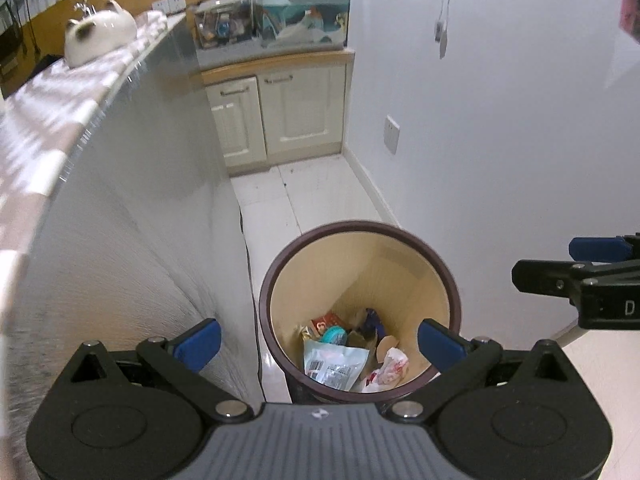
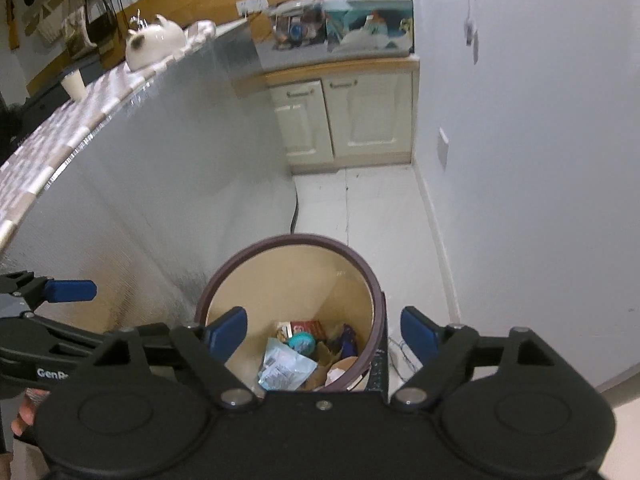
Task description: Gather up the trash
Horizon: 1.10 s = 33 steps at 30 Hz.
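White tiled floor (image 1: pixel 316 200) carries a round trash bin (image 1: pixel 440 276), dark brown rim, beige inside, standing upright close beside the silver panel under the tabletop. A dark cable (image 2: pixel 295 208) runs down to the floor along that panel. Cream two-door cabinet (image 1: pixel 280 116) stands on the floor at the far end, against the wall.

Tabletop (image 1: pixel 60 120) on the left has a checked pink-and-white cover. On it: a white cat-shaped ceramic piece (image 1: pixel 100 32) and, nearer the camera in the right wrist view, a white cup (image 2: pixel 74 84), upright, well apart from the cat.
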Available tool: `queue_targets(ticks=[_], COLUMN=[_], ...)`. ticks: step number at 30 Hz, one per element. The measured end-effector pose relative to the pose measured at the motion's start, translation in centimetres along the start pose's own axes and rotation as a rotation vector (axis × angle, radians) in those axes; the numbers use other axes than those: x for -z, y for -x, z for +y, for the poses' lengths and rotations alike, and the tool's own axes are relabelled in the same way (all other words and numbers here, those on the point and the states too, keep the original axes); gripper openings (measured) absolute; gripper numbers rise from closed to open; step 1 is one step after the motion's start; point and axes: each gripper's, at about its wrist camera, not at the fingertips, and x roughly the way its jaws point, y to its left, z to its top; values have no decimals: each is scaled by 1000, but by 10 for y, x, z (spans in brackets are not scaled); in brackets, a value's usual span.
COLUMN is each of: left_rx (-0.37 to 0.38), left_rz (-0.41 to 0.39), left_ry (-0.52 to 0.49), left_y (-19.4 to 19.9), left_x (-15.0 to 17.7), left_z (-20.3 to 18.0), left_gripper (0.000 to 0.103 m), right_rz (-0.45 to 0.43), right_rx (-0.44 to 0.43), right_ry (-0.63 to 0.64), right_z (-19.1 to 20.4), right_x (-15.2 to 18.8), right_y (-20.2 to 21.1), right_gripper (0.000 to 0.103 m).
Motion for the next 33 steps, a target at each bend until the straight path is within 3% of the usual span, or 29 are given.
queue_targets(ticks=[8, 21, 33], left_rx=[-27, -61, -69], left_rz=[-73, -206, -251], left_ry=[-32, 31, 90], left_y=[52, 132, 177], left_x=[2, 21, 48], left_z=[-1, 19, 44], left_gripper=[103, 103, 103], right_rz=[-82, -153, -212], right_rx=[32, 37, 24], right_ry=[-20, 6, 25], right_z=[6, 31, 58], right_x=[1, 20, 36], right_y=[50, 110, 152], right_gripper=[95, 101, 103])
